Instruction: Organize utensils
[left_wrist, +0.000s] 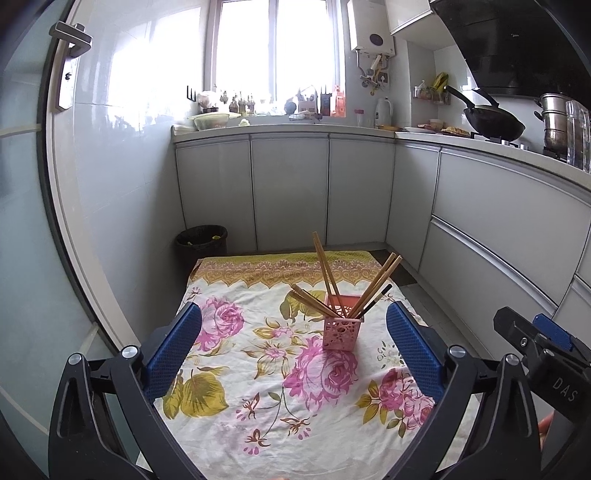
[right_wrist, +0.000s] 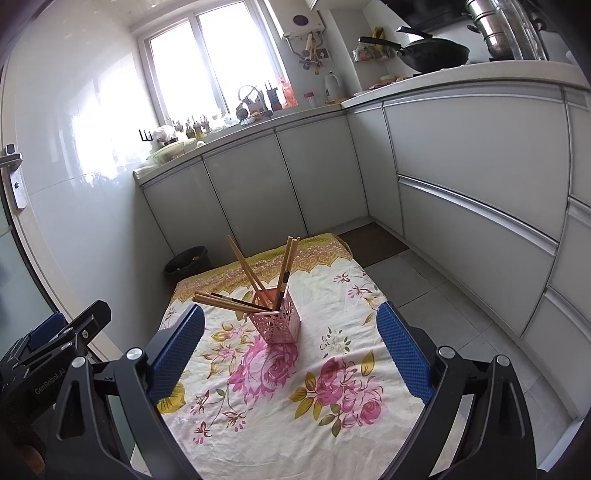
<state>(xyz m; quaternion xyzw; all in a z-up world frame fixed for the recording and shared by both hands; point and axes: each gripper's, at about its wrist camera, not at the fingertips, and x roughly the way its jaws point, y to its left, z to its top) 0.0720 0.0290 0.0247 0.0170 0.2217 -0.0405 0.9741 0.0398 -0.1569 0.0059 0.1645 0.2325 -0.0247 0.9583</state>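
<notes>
The left gripper (left_wrist: 293, 328) hangs over the near half of a flowered cloth (left_wrist: 280, 398), its two blue-padded fingers (left_wrist: 173, 354) spread wide apart with nothing between them. The right gripper (right_wrist: 290, 332) is held the same way just beside it, blue pads (right_wrist: 404, 354) far apart and empty; its black body shows at the right edge of the left wrist view, and the left tool's body shows at the left edge of the right wrist view.

Ahead of both, standing on the cloth between the spread fingers in each view, is a pink pierced holder (left_wrist: 341, 325). It stands upright in the left view and looks slightly tilted in the right one. Wooden chopsticks (left_wrist: 325, 269) lean out of it in several directions, some steeply, some fanned low to the left, and a dark one (left_wrist: 376, 299) slants to the right among them.

The cloth is cream with pink roses, olive leaves and a yellow patterned border at the far end, lightly wrinkled; whatever lies under it is hidden. Grey floor tiles (right_wrist: 424, 280) and a dark mat (right_wrist: 373, 240) lie to its right. Past the far left corner stands a black waste bin (left_wrist: 201, 243). Pale cabinet doors (left_wrist: 288, 188) run along the back and the right wall under a light bench (left_wrist: 288, 129) crowded with bottles and bowls below a bright window (left_wrist: 275, 44). A black wok (left_wrist: 493, 120) and a steel pot (left_wrist: 554, 122) sit on the right-hand stretch. A door handle (left_wrist: 70, 40) shows at upper left.
</notes>
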